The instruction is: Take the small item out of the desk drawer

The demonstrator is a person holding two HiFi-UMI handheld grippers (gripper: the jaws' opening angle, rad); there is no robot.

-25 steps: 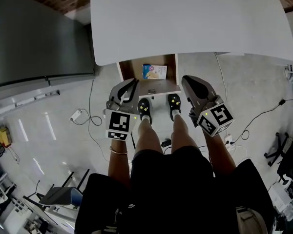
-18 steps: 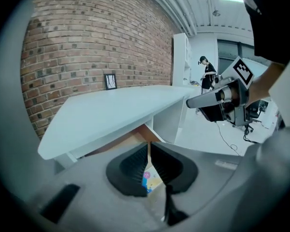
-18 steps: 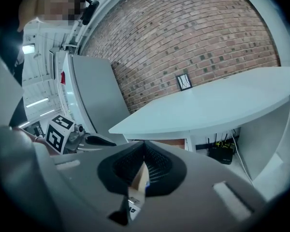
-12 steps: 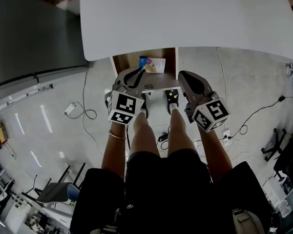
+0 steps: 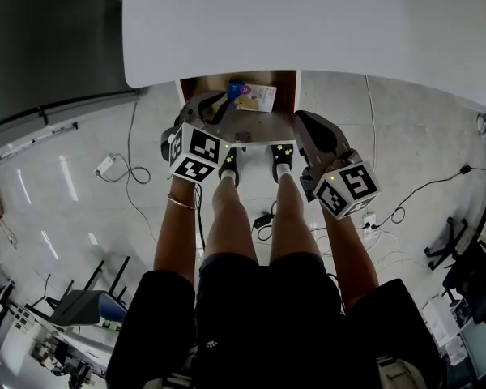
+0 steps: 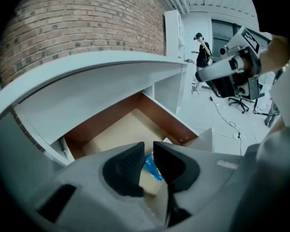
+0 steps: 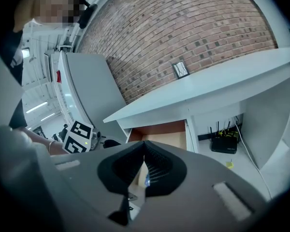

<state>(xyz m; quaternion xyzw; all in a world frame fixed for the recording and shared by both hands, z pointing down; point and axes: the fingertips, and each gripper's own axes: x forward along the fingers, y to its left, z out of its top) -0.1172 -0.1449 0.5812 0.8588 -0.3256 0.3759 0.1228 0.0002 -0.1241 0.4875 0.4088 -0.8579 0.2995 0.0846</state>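
Observation:
The desk drawer (image 5: 292, 96) stands pulled out under the white desktop (image 5: 308, 23). A small blue item (image 5: 236, 90) lies in it beside a white printed packet (image 5: 261, 97). My left gripper (image 5: 221, 104) reaches over the drawer's front left corner, its tips just short of the blue item. In the left gripper view the jaws (image 6: 149, 146) are opening, and the blue item (image 6: 152, 166) shows through the gap below them, untouched. The drawer's wooden floor (image 6: 121, 129) lies beyond. My right gripper (image 5: 304, 121) hovers at the drawer's front right, shut (image 7: 144, 146) with nothing in it.
The person's legs and shoes (image 5: 277, 154) stand right below the drawer front. Cables (image 5: 121, 168) trail over the floor on both sides. A grey cabinet (image 5: 40, 47) stands at the left. A router (image 7: 224, 144) sits under the desk. Office chairs (image 6: 244, 100) stand behind.
My left gripper has moved forward over the drawer's front left, close to the blue item. The right gripper stayed shut beside the drawer.

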